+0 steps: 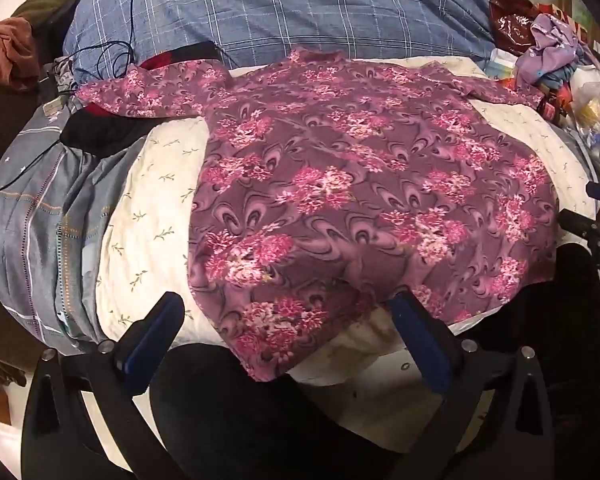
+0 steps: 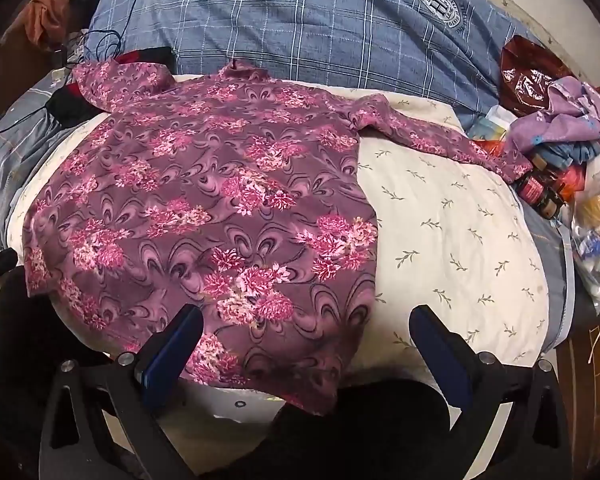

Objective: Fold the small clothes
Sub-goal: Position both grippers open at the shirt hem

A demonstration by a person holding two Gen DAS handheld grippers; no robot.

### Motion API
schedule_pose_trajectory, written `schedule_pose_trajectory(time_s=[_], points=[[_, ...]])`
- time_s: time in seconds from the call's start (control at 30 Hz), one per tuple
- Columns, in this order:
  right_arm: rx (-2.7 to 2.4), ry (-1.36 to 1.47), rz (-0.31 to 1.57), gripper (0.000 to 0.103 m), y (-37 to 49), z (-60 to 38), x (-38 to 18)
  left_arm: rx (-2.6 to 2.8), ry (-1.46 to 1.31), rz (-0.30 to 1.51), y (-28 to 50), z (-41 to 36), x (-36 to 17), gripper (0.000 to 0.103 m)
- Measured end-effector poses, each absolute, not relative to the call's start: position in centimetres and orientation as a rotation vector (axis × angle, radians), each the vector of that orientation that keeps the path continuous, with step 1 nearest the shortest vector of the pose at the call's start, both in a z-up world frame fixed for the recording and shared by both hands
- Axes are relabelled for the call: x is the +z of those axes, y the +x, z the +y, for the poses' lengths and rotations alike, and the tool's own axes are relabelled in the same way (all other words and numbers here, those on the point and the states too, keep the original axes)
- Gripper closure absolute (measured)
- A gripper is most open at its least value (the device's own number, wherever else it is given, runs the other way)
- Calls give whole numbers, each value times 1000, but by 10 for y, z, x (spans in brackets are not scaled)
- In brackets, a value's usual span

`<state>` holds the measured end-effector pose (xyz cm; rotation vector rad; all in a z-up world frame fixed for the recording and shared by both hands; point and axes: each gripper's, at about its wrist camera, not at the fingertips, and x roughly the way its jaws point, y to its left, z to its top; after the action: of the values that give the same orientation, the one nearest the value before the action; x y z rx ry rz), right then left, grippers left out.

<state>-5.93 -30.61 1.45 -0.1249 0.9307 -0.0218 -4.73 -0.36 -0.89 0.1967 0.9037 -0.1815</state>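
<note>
I had the shirt (image 1: 364, 184) spread flat, collar away from me, on the cream sheet (image 1: 152, 216), both sleeves out to the sides and the near hem hanging a little over the bed's near edge. No fold was in it yet, so I judged I was at the very start: laid out, not yet gripped.

My left gripper (image 1: 284, 316) hovered over the hem's left corner with its fingers wide apart, holding nothing. My right gripper (image 2: 308, 328) was also spread wide and empty, its left finger (image 2: 172, 352) over the hem and the other over bare sheet just beside the shirt's right edge.

The next move, as I read it, called for pinching one side, most likely a sleeve (image 2: 440, 140), and carrying it across the body. The right sleeve's cuff lay among the clutter (image 2: 556, 152), which could snag.
</note>
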Motion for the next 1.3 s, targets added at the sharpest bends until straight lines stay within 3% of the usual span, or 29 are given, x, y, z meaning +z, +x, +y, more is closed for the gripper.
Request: schedule_pose_trajectory(time_s=[1.3], points=[[-55, -132, 894, 0, -77, -314, 22, -245, 205, 910, -56, -31, -11, 0]])
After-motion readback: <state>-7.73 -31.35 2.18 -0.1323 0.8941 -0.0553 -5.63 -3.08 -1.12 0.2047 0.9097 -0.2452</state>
